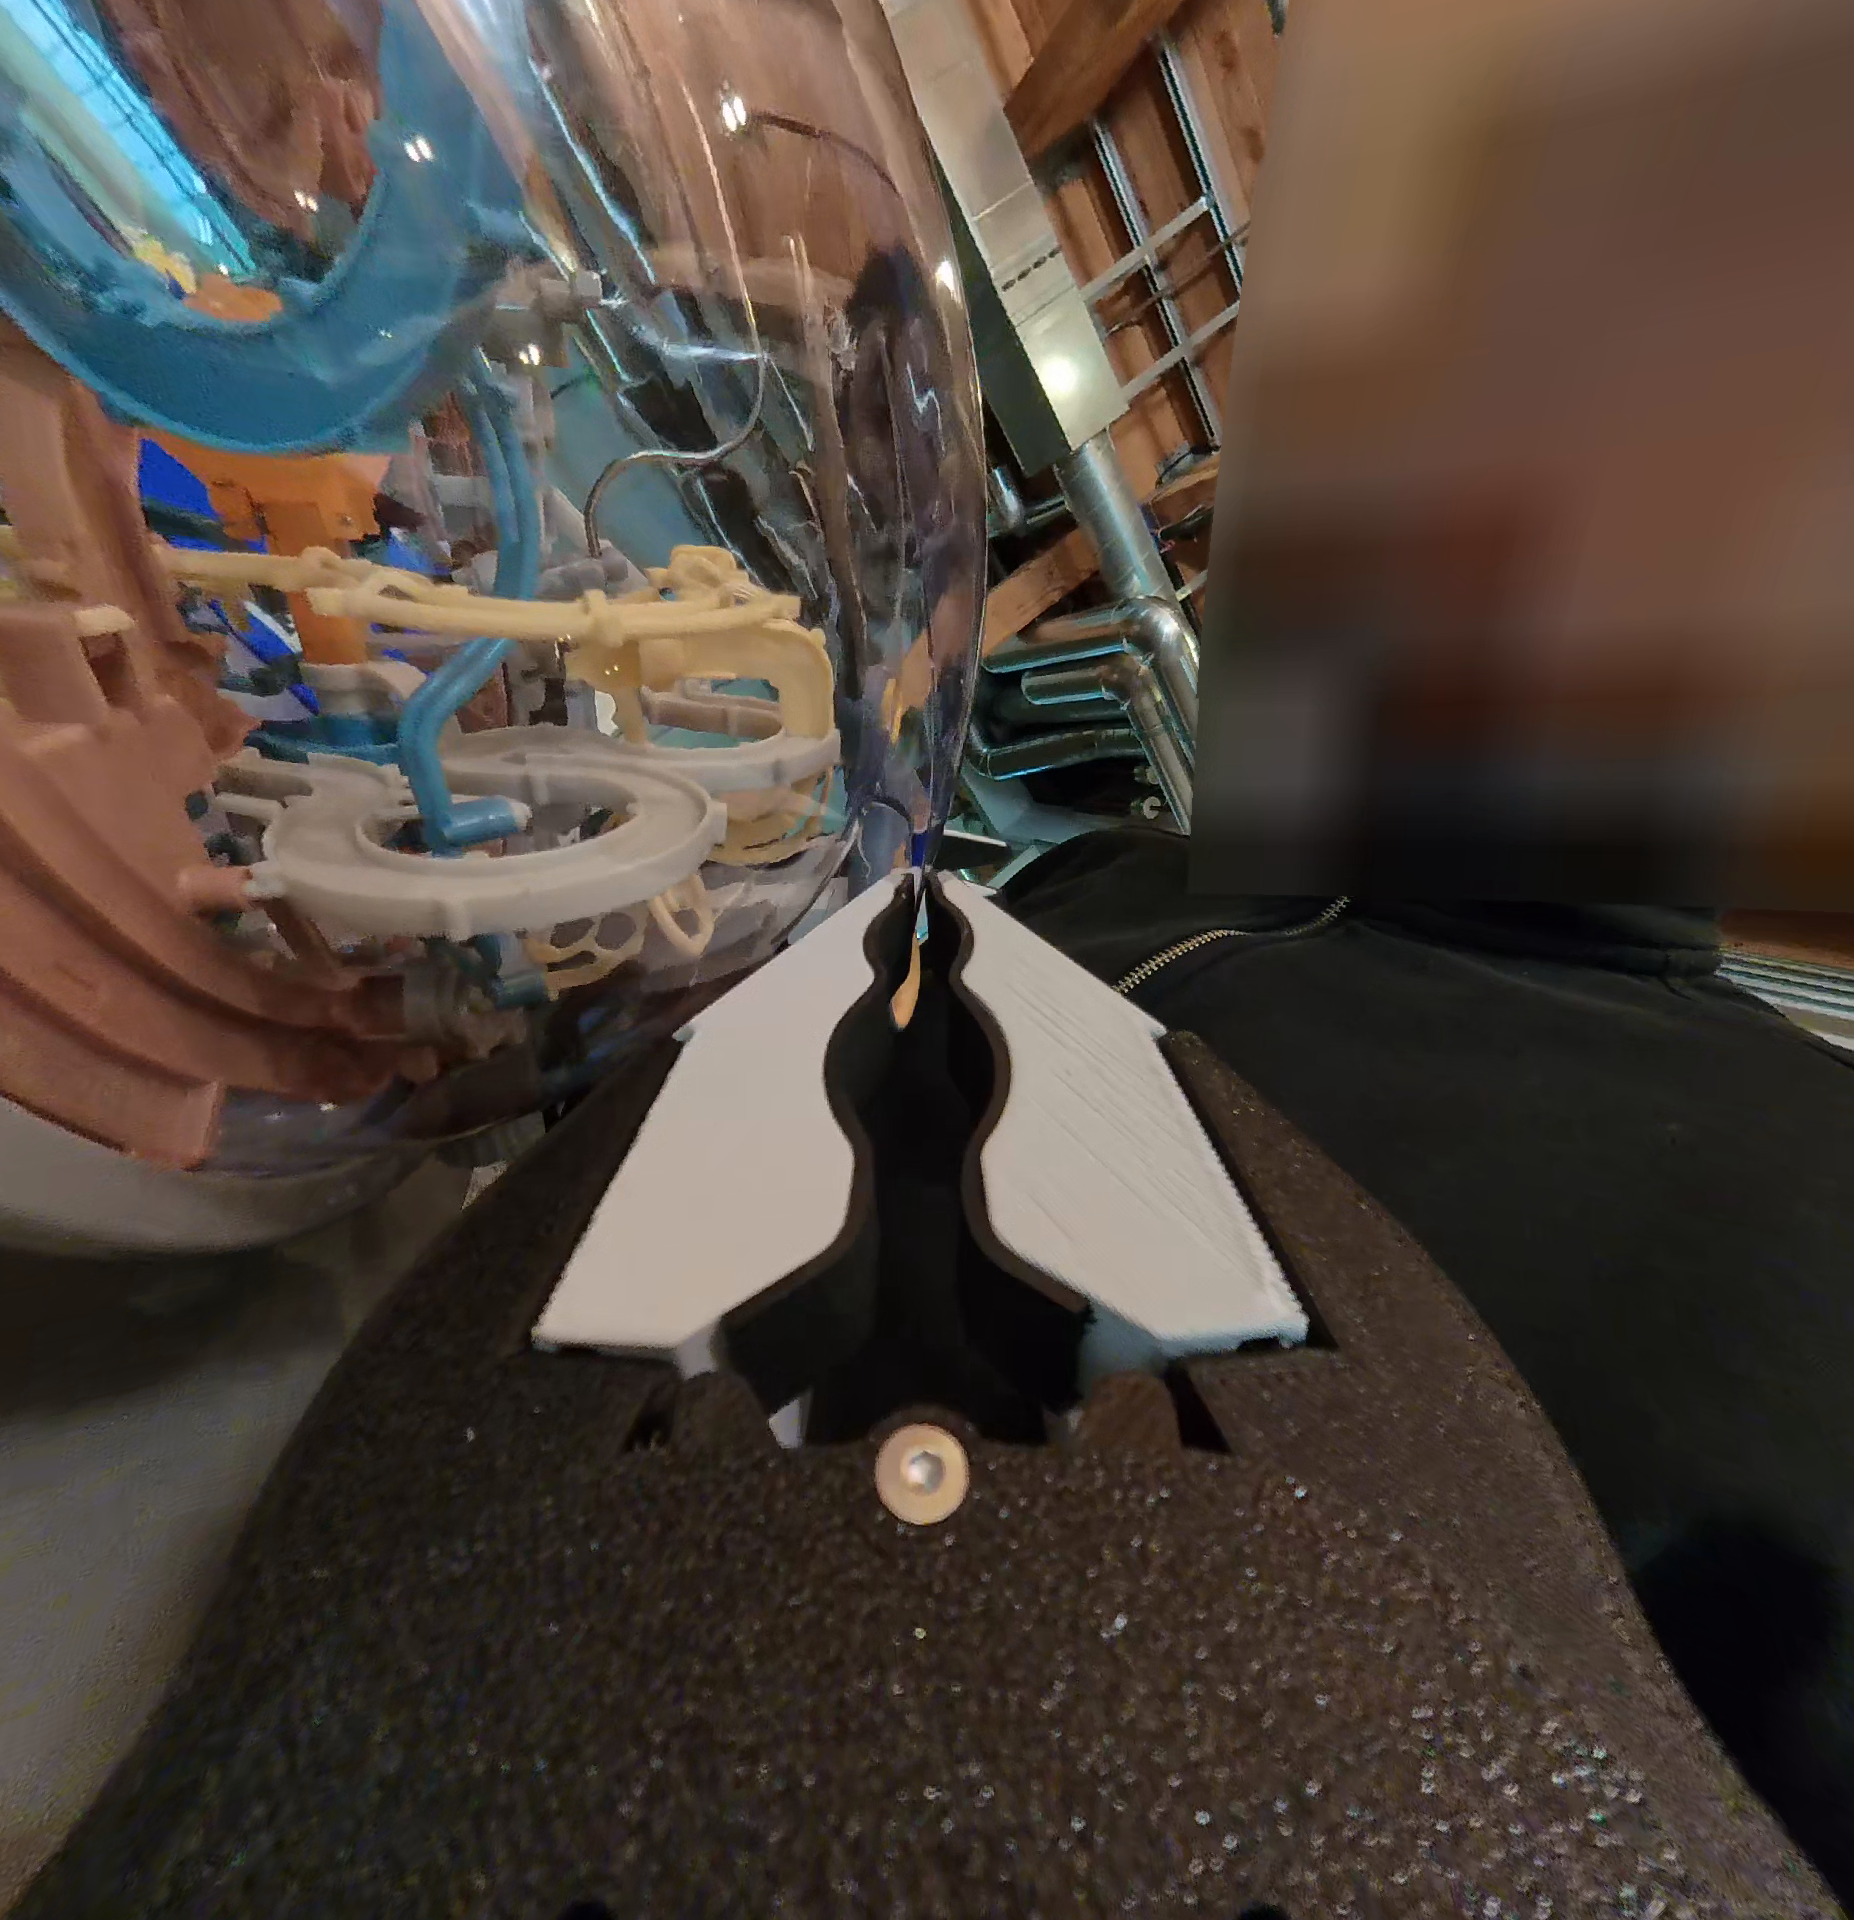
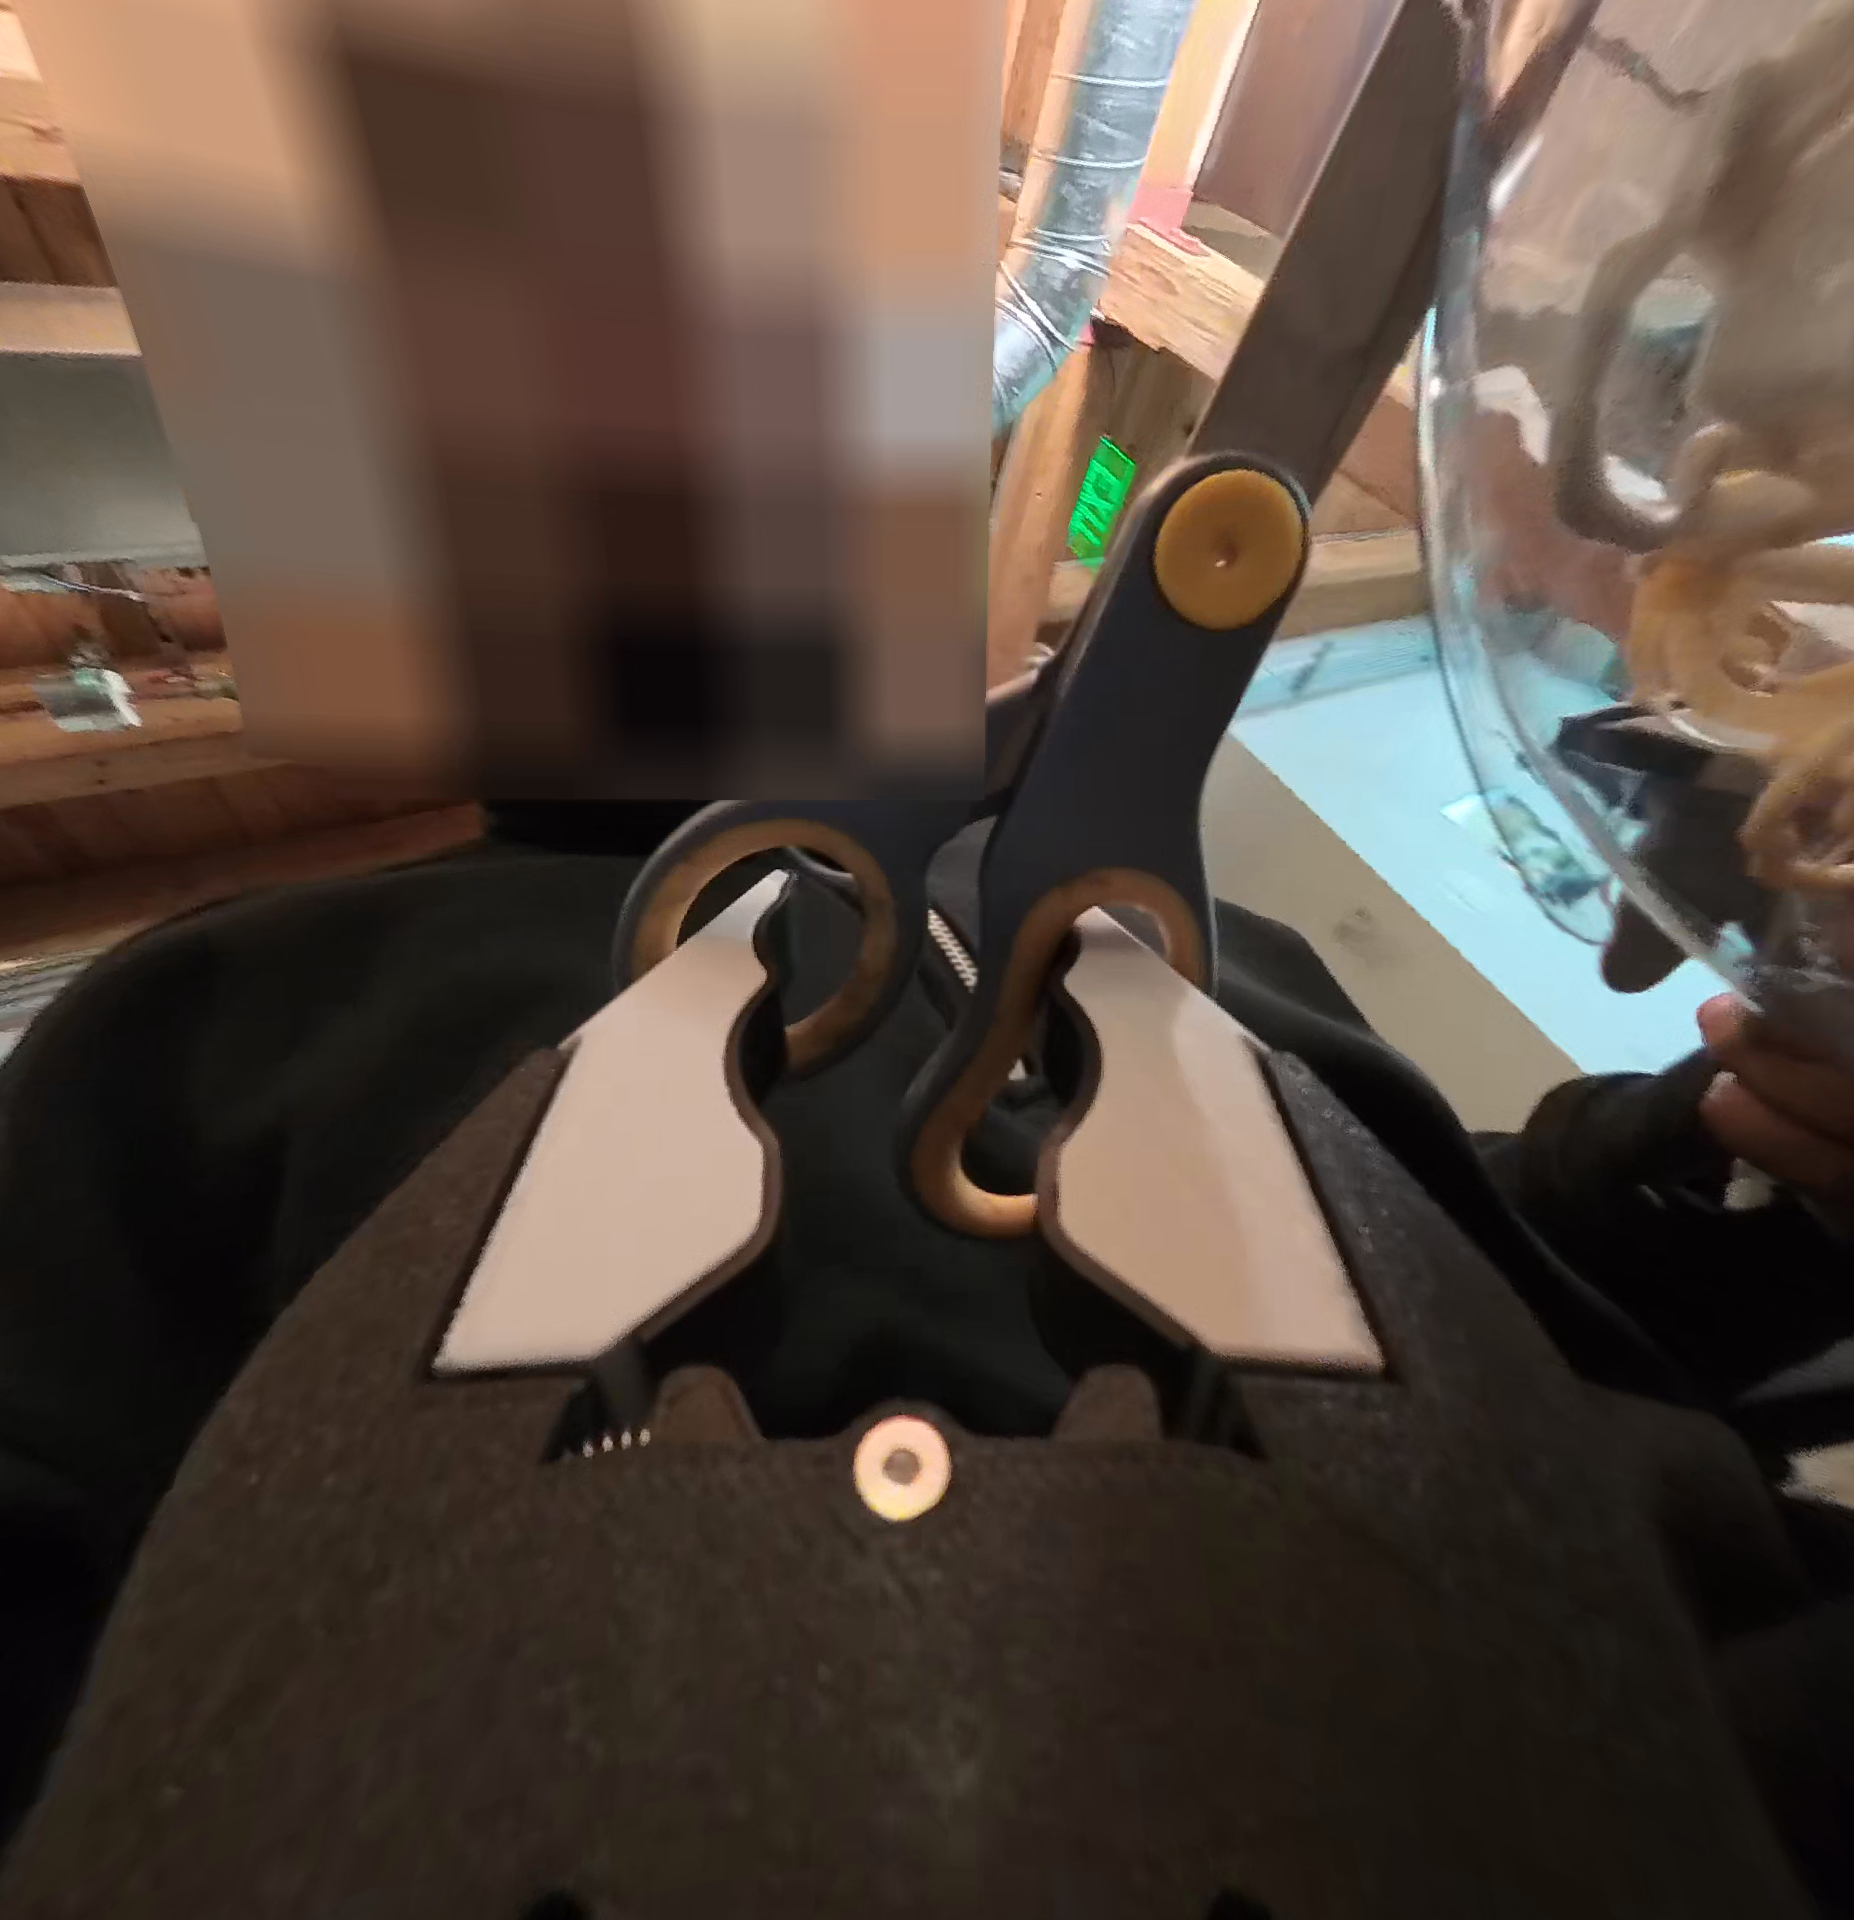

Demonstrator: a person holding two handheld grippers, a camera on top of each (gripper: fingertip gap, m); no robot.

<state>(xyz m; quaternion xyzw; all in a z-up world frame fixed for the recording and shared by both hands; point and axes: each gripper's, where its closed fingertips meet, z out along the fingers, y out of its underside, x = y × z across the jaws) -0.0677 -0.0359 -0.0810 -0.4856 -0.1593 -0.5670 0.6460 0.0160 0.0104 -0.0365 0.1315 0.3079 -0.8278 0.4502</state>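
Left wrist view: the left hand-held gripper (image 1: 923,894) is pinched tight on the thin flange of a clear plastic globe (image 1: 487,520) full of coloured tracks. The right hand-held gripper (image 2: 933,899) stands spread wide, one fingertip inside each handle loop of the scissors (image 2: 1229,545), whose blades rise just beside that globe.

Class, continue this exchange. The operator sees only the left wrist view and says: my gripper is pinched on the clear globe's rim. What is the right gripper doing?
Observer: The right gripper is open, with one finger through each handle loop of a pair of dark scissors.
Operator: Where do the blades point?
Observer: Up and away from the gripper, past the yellow pivot, beside the clear globe.
Operator: Anything else near the globe?
Observer: A hand shows just below it, at the right edge.
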